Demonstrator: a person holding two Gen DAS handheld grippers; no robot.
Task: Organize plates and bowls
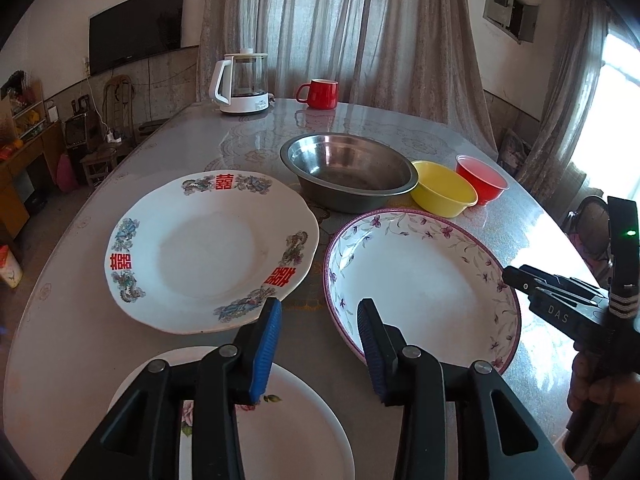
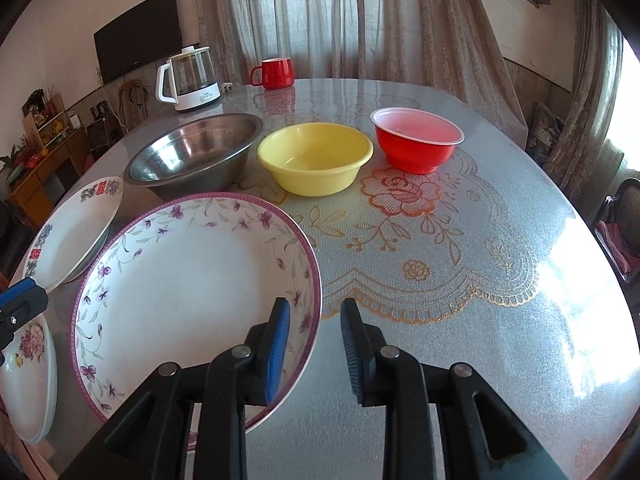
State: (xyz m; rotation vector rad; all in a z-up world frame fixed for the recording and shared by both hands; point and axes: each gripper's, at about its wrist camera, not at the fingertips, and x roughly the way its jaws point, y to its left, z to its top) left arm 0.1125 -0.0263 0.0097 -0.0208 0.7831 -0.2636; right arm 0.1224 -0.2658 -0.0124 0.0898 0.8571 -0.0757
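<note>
Gleaming under window light, the lace-patterned table (image 2: 460,280) fronts beige curtains (image 2: 360,20).

Table (image 2: 460,280) right of floral plate (image 2: 192,288) bare (bowls (image 2: 314,158) behind).

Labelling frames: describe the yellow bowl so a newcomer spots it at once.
On the round table, three bowls sit in a row beyond the plates. The yellow bowl is the middle one, between the steel bowl and the red bowl; only it is plain yellow plastic.
</note>
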